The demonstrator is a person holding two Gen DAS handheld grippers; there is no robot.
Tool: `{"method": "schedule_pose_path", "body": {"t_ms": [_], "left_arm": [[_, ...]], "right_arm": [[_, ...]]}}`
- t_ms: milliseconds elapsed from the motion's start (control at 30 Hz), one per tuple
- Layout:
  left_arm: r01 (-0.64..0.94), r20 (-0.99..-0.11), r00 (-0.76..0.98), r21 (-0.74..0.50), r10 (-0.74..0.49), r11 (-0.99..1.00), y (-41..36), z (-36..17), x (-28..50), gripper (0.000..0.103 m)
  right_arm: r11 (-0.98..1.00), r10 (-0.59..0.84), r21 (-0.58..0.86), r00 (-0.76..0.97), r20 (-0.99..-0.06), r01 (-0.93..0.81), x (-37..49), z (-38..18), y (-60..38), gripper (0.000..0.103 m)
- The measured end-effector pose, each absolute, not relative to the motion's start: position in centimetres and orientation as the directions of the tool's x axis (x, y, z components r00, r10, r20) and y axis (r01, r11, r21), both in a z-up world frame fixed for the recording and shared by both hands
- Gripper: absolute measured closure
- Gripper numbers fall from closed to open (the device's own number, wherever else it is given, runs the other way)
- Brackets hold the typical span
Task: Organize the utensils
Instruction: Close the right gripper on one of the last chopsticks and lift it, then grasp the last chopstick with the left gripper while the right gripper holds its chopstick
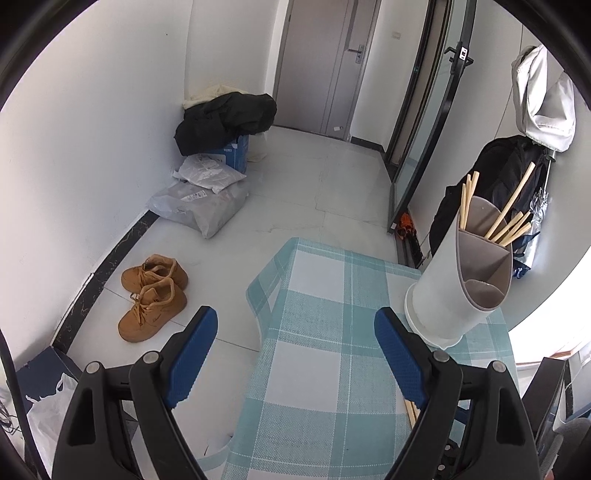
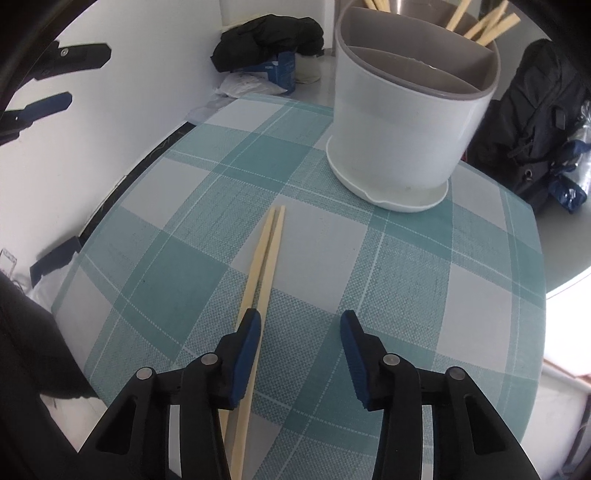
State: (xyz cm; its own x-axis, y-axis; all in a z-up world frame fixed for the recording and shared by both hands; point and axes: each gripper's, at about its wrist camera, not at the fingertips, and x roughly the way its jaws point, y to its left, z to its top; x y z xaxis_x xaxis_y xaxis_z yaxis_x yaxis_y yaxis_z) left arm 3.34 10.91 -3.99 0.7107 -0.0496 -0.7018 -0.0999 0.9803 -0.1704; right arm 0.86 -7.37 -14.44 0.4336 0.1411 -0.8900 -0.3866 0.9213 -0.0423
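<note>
A white utensil holder (image 2: 402, 122) with a grey divided inside stands on a saucer at the far side of the checked table (image 2: 332, 258). Several wooden chopsticks (image 2: 484, 22) stand in its back compartment. It also shows in the left wrist view (image 1: 454, 280), with chopsticks (image 1: 509, 218) sticking out. A pair of wooden chopsticks (image 2: 264, 266) lies flat on the table, running under my right gripper's left finger. My right gripper (image 2: 301, 332) is open and empty just above them. My left gripper (image 1: 295, 328) is open and empty over the table's left edge.
The table's left edge drops to a white tiled floor (image 1: 288, 192) with brown shoes (image 1: 153, 295), grey parcels (image 1: 199, 203) and a box under a black jacket (image 1: 225, 122). A black backpack (image 2: 532, 122) stands beyond the table on the right.
</note>
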Motion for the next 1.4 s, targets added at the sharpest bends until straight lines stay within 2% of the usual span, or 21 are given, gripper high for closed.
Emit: {"method": "schedule_pose_path", "body": {"t_ms": [67, 267, 400, 533, 733, 800, 833, 867, 1133, 1400], "left_arm": [[-0.092, -0.682, 0.729, -0.192, -0.065, 0.977, 11.1, -3.8, 3.1, 0.019], [-0.127, -0.679, 0.734, -0.153, -0.011, 0.98, 11.6, -3.6, 2.9, 0.019], [-0.125, -0.673, 0.74, -0.139, -0.001, 0.982, 11.7, -3.5, 2.7, 0.019], [-0.13, -0.689, 0.724, -0.159, -0.016, 0.979, 12.0, -3.8, 3.0, 0.019], [-0.084, -0.725, 0.685, -0.174, -0.07, 0.981, 12.6, -4.7, 3.6, 0.019], [-0.091, -0.729, 0.68, -0.197, -0.083, 0.976, 13.1, -5.0, 3.6, 0.019], [-0.097, -0.734, 0.673, -0.212, -0.093, 0.972, 13.3, -5.1, 3.7, 0.019], [-0.101, -0.738, 0.668, -0.225, -0.102, 0.969, 13.4, -5.2, 3.8, 0.019], [-0.044, -0.781, 0.589, -0.287, -0.208, 0.957, 11.6, -6.7, 4.2, 0.019], [0.054, -0.858, 0.408, -0.317, -0.311, 0.947, 6.2, -9.7, 4.7, 0.019]], "right_arm": [[0.918, 0.133, -0.057, 0.44, -0.888, -0.392, 0.9, -14.2, -7.2, 0.062], [0.911, 0.128, -0.059, 0.418, -0.899, -0.408, 1.2, -14.9, -6.3, 0.063], [0.913, 0.126, -0.06, 0.419, -0.899, -0.403, 2.1, -15.1, -6.0, 0.071], [0.907, 0.127, -0.063, 0.412, -0.902, -0.417, 3.8, -15.1, -5.2, 0.076], [0.897, 0.161, -0.037, 0.402, -0.901, -0.441, 6.8, -15.4, -4.0, 0.078], [0.901, 0.174, -0.019, 0.401, -0.899, -0.433, 7.5, -15.5, -4.0, 0.083], [0.901, 0.177, -0.017, 0.404, -0.898, -0.433, 7.7, -15.5, -3.9, 0.094], [0.9, 0.181, -0.015, 0.406, -0.896, -0.436, 7.8, -15.5, -3.9, 0.099], [0.917, 0.279, 0.103, 0.435, -0.856, -0.387, 6.3, -13.6, -6.6, 0.1], [0.921, 0.388, 0.292, 0.571, -0.723, -0.257, 4.1, -8.6, -14.8, 0.1]]}}
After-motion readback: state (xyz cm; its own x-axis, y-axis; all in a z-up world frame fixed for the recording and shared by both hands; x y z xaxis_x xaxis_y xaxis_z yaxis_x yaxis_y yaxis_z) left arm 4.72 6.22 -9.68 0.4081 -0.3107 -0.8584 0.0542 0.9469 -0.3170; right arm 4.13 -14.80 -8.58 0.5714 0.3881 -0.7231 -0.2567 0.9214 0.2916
